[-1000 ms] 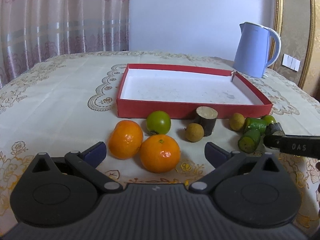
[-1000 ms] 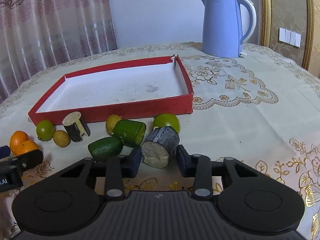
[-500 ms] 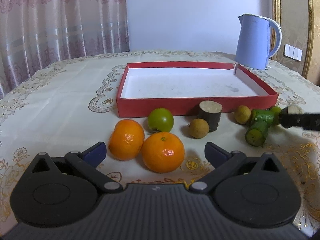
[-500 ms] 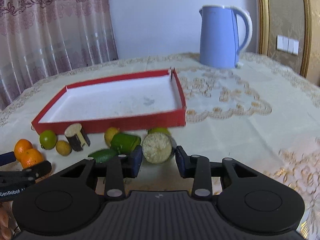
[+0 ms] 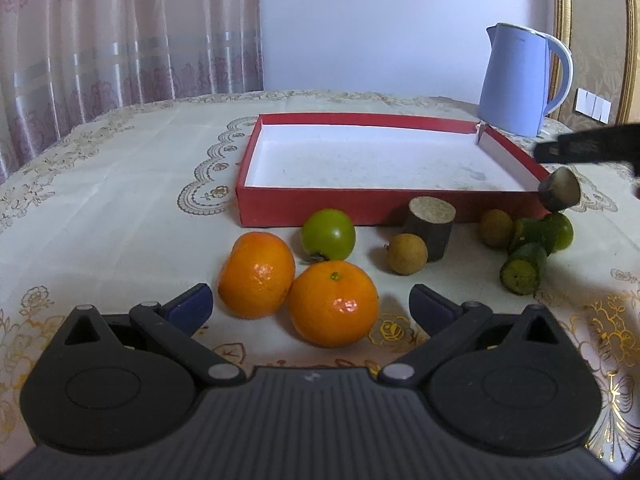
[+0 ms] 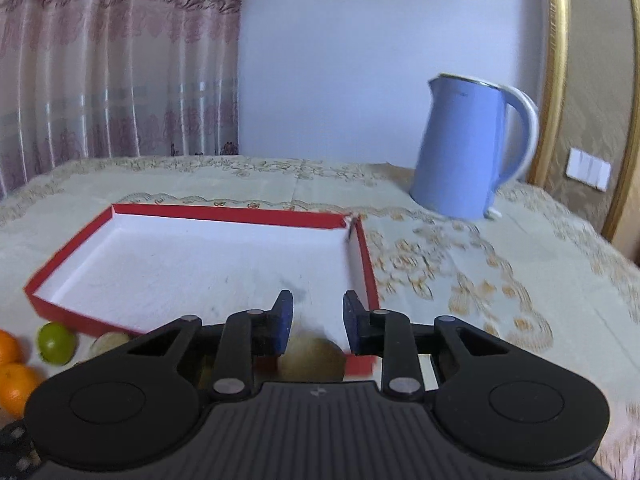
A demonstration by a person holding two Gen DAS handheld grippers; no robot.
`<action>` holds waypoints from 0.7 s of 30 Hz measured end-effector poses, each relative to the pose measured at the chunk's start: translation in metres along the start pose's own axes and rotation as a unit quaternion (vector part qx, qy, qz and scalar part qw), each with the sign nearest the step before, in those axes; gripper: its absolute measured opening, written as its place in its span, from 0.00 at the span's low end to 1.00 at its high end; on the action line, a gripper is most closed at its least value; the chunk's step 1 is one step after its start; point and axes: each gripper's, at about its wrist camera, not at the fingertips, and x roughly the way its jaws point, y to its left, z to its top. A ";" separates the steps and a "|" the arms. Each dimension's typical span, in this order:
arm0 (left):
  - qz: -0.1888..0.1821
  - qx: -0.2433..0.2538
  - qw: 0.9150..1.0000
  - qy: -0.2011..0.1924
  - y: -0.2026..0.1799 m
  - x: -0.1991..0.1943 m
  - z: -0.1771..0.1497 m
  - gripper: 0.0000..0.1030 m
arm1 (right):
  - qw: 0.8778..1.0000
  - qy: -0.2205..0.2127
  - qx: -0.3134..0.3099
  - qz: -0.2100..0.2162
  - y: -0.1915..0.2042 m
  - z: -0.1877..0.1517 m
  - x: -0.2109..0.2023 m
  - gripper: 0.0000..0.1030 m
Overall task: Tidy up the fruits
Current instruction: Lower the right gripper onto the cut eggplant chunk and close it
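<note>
A: Two oranges (image 5: 298,292) sit just ahead of your left gripper (image 5: 310,302), whose jaws stand wide apart on nothing. Your right gripper (image 6: 318,326) has its jaws clamped on the dark-skinned stub (image 5: 559,190), carried clear of the desk (image 5: 100,184) at the near right corner of the red tray (image 5: 360,207). The tray holds nothing yet.

B: What can go wrong from here?

A: Your grip looks shallow. In the right wrist view the stub (image 6: 312,358) sits low between the pads, mostly below them, so it may slip out before it is over the white floor. You are also right at the tray's corner; carry the stub too low and it may knock the wall and shove the tray. A drop outside the wall would likely land among the green pieces (image 5: 528,256) and the small brown fruits (image 5: 408,254) lying against the front wall.

B: What can't you make out?

A: How much of the stub the pads cover: the gripper body hides its lower half, and the frame is blurred. From the left wrist only a dark finger of your right gripper shows, cut off at the edge. The second stub (image 5: 430,226) and green round fruit (image 5: 328,234) stand clear of it all.
</note>
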 end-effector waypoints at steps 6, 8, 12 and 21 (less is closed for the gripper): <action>-0.007 0.001 1.000 -0.004 0.000 0.000 0.000 1.00 | 0.999 0.022 0.036 0.029 -0.022 0.010 0.003 0.26; -0.009 0.003 1.000 -0.001 0.000 0.001 0.000 1.00 | 0.999 0.026 0.032 0.033 -0.029 0.006 -0.011 0.26; -0.012 0.002 1.000 -0.001 0.000 0.001 0.000 1.00 | 0.998 0.026 0.047 0.043 -0.043 -0.010 -0.036 0.40; -0.008 -0.003 1.000 -0.002 0.001 0.000 0.000 1.00 | 0.997 0.033 0.044 0.056 -0.038 -0.036 -0.049 0.63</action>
